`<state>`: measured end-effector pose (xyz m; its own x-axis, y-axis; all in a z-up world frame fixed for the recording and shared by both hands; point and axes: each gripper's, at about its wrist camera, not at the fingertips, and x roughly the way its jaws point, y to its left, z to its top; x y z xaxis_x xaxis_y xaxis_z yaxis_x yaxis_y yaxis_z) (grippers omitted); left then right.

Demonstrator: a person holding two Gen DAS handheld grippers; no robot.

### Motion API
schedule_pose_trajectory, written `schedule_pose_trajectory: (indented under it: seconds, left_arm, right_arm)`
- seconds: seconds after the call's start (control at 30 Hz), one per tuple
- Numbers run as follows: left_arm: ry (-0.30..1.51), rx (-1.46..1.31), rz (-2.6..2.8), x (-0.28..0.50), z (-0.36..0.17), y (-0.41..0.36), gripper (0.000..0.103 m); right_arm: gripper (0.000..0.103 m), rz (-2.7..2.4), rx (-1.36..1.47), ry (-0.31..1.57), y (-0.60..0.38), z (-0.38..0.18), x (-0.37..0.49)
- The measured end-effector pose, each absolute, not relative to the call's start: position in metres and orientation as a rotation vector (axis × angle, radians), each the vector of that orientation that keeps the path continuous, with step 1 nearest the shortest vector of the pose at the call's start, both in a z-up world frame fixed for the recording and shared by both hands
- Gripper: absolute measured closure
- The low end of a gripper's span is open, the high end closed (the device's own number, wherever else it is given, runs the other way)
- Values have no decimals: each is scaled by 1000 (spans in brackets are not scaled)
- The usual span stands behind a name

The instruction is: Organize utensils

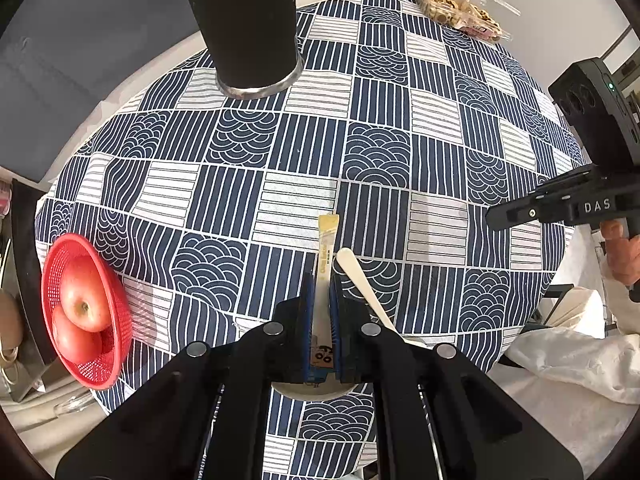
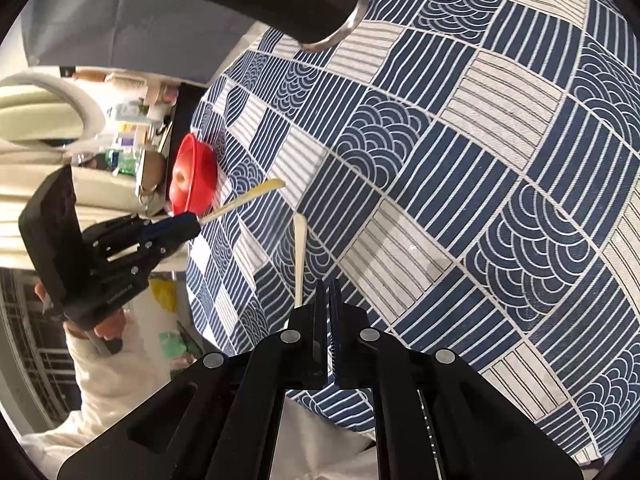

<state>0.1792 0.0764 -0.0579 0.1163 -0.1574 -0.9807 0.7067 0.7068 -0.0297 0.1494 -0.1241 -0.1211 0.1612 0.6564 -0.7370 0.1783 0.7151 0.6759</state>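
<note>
Chopstick sleeve point(image 1: 325, 276), pale yellow-tipped, clamped in left tongs point(image 1: 321, 292); right tongs point(image 2: 328, 300) together.

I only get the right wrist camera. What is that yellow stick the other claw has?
Observer: The left wrist camera shows a flat paper packet with yellow print, pinched in the left claw.
Operator: How many apples are in the red basket? I see one.
Observer: Two apples, one partly behind the other, in the basket.
Operator: Is anything at the far side of the table?
Observer: A clear bag of snacks lies at the far edge, to the right of the black cup.
</note>
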Motion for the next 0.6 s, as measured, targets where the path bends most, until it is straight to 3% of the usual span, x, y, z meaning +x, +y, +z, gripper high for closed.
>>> schedule_pose_trajectory:
  seconds: [0.33,0.47,0.6]
  left_arm:
    - [1295,534,-662,178,-45,75,95]
    - [1282,543,-655,179,-37,74,95]
    - [1265,550,-647,185,-26,71,95]
  right_arm:
    - [98,363,706,1404,-123,-125,152]
    - [86,339,690,1422,-127,-130,147]
    - [82,330,672,1427,-131,-132,143]
